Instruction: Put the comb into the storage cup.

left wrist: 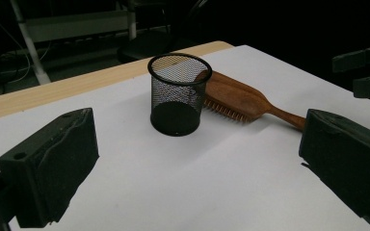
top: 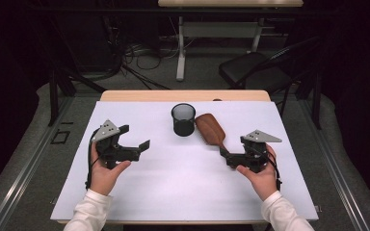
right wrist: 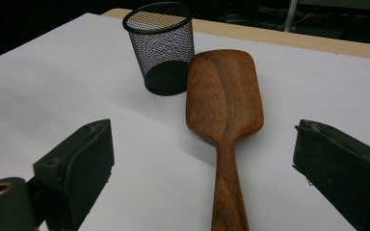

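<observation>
The wooden hairbrush (top: 211, 128) lay bristles-down on the white sheet (top: 183, 183) that covered the table (top: 125, 95), its broad paddle head toward the far edge and its slim handle running back toward the person's right side. In the right gripper view the brush (right wrist: 224, 106) ran up the middle of the frame, with its handle passing between the two black jaws and neither pad touching the wood. The right claw (top: 227, 156) was spread wide around the handle end and gripped nothing. In the high view the jaw tips sat at the very end of the handle, and whether they brushed it could not be told from there.

Just beside the brush head, on its left in the high view, stood a black wire-mesh cup (top: 183, 119), upright and open at the top. In the left gripper view the cup (left wrist: 179, 94) stood in front of the brush (left wrist: 243, 100), whose row of bristles showed along the lower edge of the head; the head looked to be touching the cup's wall or very near it.

The left claw (top: 142, 147) was held well apart from both things, over bare sheet on the left, its jaws wide open and empty. A hand in a white sleeve held each gripper. Beyond the table a dark chair (top: 250, 70) stood on the floor.
</observation>
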`<state>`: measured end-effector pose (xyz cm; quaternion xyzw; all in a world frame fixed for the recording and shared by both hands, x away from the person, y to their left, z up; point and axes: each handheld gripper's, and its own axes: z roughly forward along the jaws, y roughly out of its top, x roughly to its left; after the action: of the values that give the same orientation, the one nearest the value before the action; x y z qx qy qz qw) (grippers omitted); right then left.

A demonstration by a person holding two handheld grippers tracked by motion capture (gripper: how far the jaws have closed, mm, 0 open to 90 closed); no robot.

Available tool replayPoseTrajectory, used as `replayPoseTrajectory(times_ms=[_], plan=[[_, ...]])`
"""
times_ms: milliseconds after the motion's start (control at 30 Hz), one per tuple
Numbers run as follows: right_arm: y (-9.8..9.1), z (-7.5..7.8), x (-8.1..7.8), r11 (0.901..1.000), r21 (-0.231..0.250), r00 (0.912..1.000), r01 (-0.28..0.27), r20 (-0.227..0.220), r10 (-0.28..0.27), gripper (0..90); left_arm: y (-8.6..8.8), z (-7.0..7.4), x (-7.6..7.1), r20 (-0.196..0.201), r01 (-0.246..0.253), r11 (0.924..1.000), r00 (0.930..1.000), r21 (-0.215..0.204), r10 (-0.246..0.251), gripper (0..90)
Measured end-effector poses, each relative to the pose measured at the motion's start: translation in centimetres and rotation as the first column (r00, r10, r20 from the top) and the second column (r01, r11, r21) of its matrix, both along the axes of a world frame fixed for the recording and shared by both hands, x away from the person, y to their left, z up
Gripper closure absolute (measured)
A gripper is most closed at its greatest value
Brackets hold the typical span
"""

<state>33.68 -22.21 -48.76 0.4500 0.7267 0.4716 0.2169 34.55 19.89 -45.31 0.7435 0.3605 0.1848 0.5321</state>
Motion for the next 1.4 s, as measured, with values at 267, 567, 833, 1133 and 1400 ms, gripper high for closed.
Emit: replayPoseTrajectory(times_ms=[267, 567, 833, 1133, 1400], plan=[[-0.3, 0.2, 0.7, 0.9996, -0.024, 0.9997, 0.014, -0.021, -0.014, 7.1, -0.2, 0.6, 0.2, 0.019, 0.004, 1.0000, 0.9998, -0.007, -0.004, 0.3], [-0.2, 0.8, 1.6, 0.9970, -0.074, 0.9985, 0.020, -0.050, -0.024, 8.2, -1.0, 1.3, 1.2, 0.011, 0.015, 0.9999, 0.9998, 0.001, -0.015, 0.3], [0.0, 1.2, 3.4, 0.9964, -0.085, 0.9942, 0.008, -0.106, -0.017, 8.6, -1.6, 1.2, 2.7, -0.025, -0.001, 0.9997, 0.9997, 0.025, 0.002, 0.3], [0.7, 1.7, 5.1, 0.9928, -0.119, 0.9897, -0.011, -0.143, -0.006, 8.6, -1.9, 0.9, 5.1, -0.087, -0.027, 0.9984, 0.9957, 0.050, 0.031, 0.3], [1.2, 1.0, 6.4, 0.9879, -0.154, 0.9802, -0.013, -0.197, -0.018, 8.7, -1.8, 0.4, 6.6, -0.119, -0.030, 0.9990, 0.9923, 0.033, 0.034, 0.5]])
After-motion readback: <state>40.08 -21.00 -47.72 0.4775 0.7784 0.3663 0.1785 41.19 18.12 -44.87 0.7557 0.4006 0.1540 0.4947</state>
